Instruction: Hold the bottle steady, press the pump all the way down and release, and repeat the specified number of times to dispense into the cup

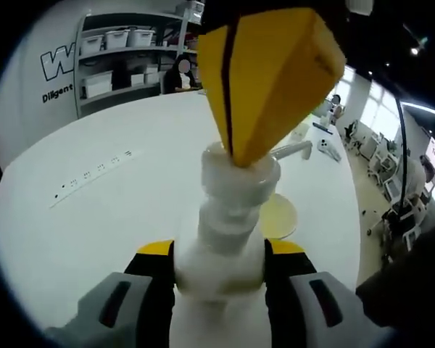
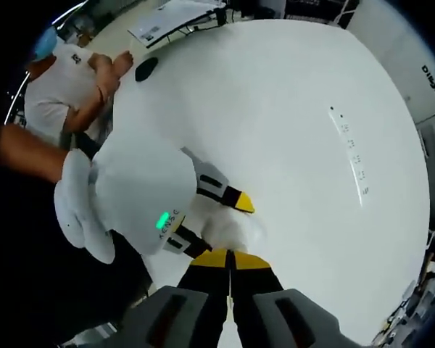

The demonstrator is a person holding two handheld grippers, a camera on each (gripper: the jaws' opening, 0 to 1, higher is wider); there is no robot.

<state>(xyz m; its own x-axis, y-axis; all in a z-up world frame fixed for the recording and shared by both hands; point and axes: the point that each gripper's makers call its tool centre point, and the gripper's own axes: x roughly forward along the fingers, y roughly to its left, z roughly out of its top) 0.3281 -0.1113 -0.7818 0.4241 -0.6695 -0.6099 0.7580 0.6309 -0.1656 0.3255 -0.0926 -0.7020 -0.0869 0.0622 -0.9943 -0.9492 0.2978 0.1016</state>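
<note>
A white pump bottle (image 1: 228, 217) stands on the white table (image 1: 109, 217), and my left gripper (image 1: 220, 250) is shut on its body, a yellow-tipped jaw on each side. My right gripper (image 1: 239, 159) comes down from above with its yellow jaws shut together, their tip resting on the pump head (image 1: 264, 174). The spout (image 1: 296, 149) points right, over a pale yellow cup (image 1: 281, 214) behind the bottle. In the right gripper view my right gripper (image 2: 230, 255) sits shut over the bottle (image 2: 239, 230), with the left gripper (image 2: 221, 228) clasping it from the left.
A white power strip (image 1: 94, 174) lies across the table to the left. Shelves with bins (image 1: 123, 58) stand at the back. A person in a white shirt (image 2: 65, 87) is at the table's edge, near a black object (image 2: 145, 69) and papers (image 2: 174, 18).
</note>
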